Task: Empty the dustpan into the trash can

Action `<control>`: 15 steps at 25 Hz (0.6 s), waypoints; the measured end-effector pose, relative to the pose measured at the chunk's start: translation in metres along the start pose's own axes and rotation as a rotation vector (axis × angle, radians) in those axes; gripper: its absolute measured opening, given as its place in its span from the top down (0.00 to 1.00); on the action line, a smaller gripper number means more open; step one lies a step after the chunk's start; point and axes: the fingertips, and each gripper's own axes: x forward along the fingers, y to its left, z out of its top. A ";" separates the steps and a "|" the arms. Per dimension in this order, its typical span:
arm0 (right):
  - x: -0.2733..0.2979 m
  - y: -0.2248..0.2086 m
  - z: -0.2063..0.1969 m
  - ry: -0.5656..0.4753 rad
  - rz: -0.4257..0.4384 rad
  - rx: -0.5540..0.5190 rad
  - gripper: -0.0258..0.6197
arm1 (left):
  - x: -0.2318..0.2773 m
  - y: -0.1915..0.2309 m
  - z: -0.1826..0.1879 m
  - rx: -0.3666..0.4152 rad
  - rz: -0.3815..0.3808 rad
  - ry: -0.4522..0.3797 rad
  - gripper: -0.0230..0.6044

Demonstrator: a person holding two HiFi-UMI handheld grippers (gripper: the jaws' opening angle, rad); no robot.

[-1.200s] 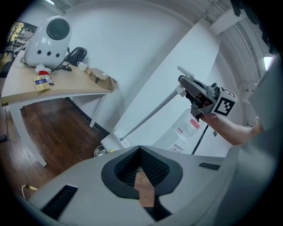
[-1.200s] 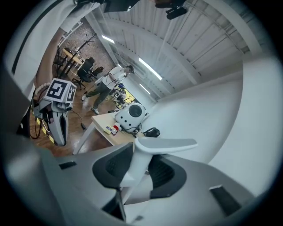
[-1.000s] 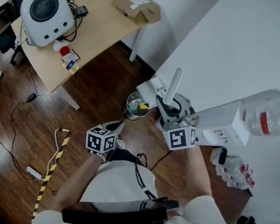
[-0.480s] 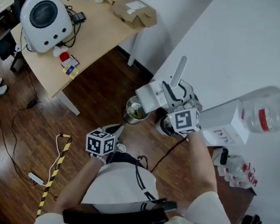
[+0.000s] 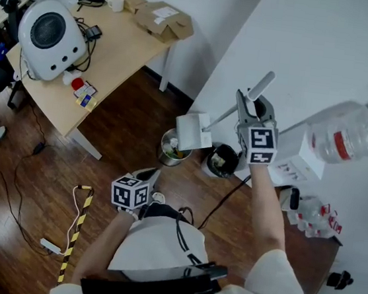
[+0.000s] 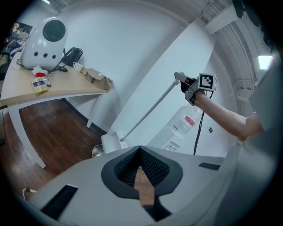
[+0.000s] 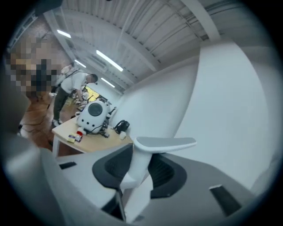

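The dustpan [image 5: 194, 131], clamped in the right gripper [image 5: 251, 106], had been lifted over the trash can [image 5: 169, 149] for tipping; the left gripper [image 5: 150, 169] was closed, empty.

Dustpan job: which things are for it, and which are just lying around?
For the job:
dustpan
trash can
right gripper, clamped on the dustpan's handle

Just lying about:
cardboard box
mug
water bottle
striped tape on the floor
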 end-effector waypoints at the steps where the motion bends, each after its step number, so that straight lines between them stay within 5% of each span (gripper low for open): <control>1: -0.006 -0.012 0.005 0.005 -0.033 0.040 0.76 | 0.000 -0.001 -0.001 0.004 -0.006 0.003 0.97; 15: -0.124 -0.075 -0.016 0.104 -0.274 0.402 0.79 | 0.011 -0.045 -0.038 0.042 -0.146 0.095 0.97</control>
